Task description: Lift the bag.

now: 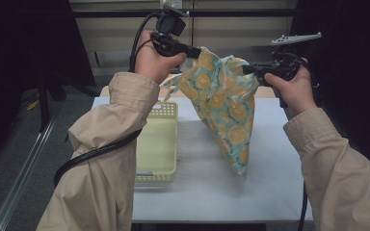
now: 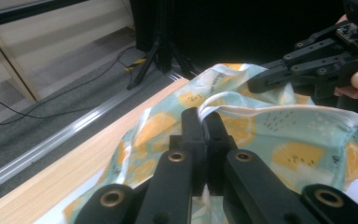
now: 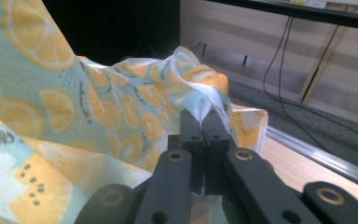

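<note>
A thin, soft cloth [image 1: 224, 103], pale green and printed with orange slices, hangs in the air above a white table [image 1: 270, 159], gathered along its top edge and narrowing into loose folds to a point that nearly reaches the tabletop. The left gripper [image 1: 196, 52], black and hard-edged, has its two jaws pressed tight together on the cloth's upper left edge; in the left gripper view a white hem [image 2: 223, 105] loops out from between the closed jaws [image 2: 204, 122]. The right gripper [image 1: 247, 69] pinches the upper right edge the same way, its jaws fully closed on a bunched white-edged fold [image 3: 204, 122]. Both are held by hands in beige sleeves [image 1: 111, 144]. On the table, left of the cloth, sits a shallow pale yellow plastic basket [image 1: 158, 144] with a perforated rim. A wooden strip [image 2: 74, 172] edges the far side of the table.
</note>
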`<act>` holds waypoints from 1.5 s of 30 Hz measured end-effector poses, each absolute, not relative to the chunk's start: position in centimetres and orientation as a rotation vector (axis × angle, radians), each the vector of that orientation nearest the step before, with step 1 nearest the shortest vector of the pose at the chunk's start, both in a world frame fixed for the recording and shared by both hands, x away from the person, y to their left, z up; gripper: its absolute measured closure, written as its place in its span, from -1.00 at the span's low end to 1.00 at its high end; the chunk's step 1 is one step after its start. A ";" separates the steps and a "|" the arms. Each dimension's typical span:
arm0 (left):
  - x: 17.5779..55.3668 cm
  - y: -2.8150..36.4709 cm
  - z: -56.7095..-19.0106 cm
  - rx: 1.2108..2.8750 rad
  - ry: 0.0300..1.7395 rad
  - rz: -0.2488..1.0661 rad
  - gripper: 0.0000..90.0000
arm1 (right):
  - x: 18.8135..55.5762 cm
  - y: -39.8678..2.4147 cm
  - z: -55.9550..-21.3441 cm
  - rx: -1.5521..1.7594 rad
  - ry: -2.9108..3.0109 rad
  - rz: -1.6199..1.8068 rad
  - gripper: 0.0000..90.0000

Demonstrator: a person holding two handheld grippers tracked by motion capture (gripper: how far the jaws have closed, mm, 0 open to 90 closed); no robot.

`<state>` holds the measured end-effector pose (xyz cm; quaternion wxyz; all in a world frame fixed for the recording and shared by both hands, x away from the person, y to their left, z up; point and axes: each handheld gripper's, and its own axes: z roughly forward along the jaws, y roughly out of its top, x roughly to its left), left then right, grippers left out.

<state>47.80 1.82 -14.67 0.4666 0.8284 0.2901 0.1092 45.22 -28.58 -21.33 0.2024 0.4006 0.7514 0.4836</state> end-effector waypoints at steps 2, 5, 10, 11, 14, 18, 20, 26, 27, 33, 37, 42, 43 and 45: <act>47.9 2.1 -15.8 2.039 0.725 0.240 1.00 | 45.3 -28.3 -22.0 1.125 2.108 1.380 1.00; 48.0 2.8 -17.4 2.041 0.752 0.200 0.98 | 45.4 -27.4 -23.4 1.156 2.162 1.410 0.84; 47.8 4.8 -19.1 2.028 0.827 0.196 0.28 | 45.0 -26.3 -24.9 1.181 2.187 1.441 0.04; 47.7 5.3 -19.4 2.024 0.833 0.188 0.26 | 44.9 -26.2 -25.0 1.180 2.191 1.432 -0.11; 47.1 6.5 -20.2 2.036 0.862 0.211 -0.10 | 44.3 -26.3 -24.8 1.183 2.171 1.387 -0.28; 46.1 7.9 -21.3 2.030 0.867 0.220 -0.42 | 43.6 -26.8 -24.5 1.191 2.161 1.374 -0.38; 45.7 8.9 -21.9 2.024 0.877 0.203 -0.58 | 43.2 -27.1 -24.7 1.192 2.172 1.381 -0.42; 44.5 12.3 -23.5 1.988 0.886 0.194 -0.72 | 41.6 -28.0 -25.3 1.151 2.194 1.340 -0.45; 44.4 12.7 -23.8 1.994 0.879 0.195 -0.73 | 41.3 -28.3 -25.5 1.161 2.195 1.338 -0.45; 43.0 14.0 -26.5 2.037 0.836 0.181 -0.81 | 40.1 -29.3 -27.3 1.148 2.216 1.308 -0.46; 42.3 14.5 -28.7 2.066 0.810 0.188 -0.82 | 39.0 -29.4 -28.8 1.111 2.256 1.296 -0.47; 41.5 14.9 -31.0 2.100 0.826 0.189 -0.82 | 37.9 -29.8 -30.9 1.109 2.289 1.295 -0.48; 41.4 15.0 -31.4 2.097 0.828 0.187 -0.82 | 37.8 -29.9 -31.3 1.103 2.297 1.275 -0.49; 41.1 15.3 -31.9 2.106 0.826 0.184 -0.82 | 37.4 -30.0 -32.1 1.106 2.310 1.260 -0.50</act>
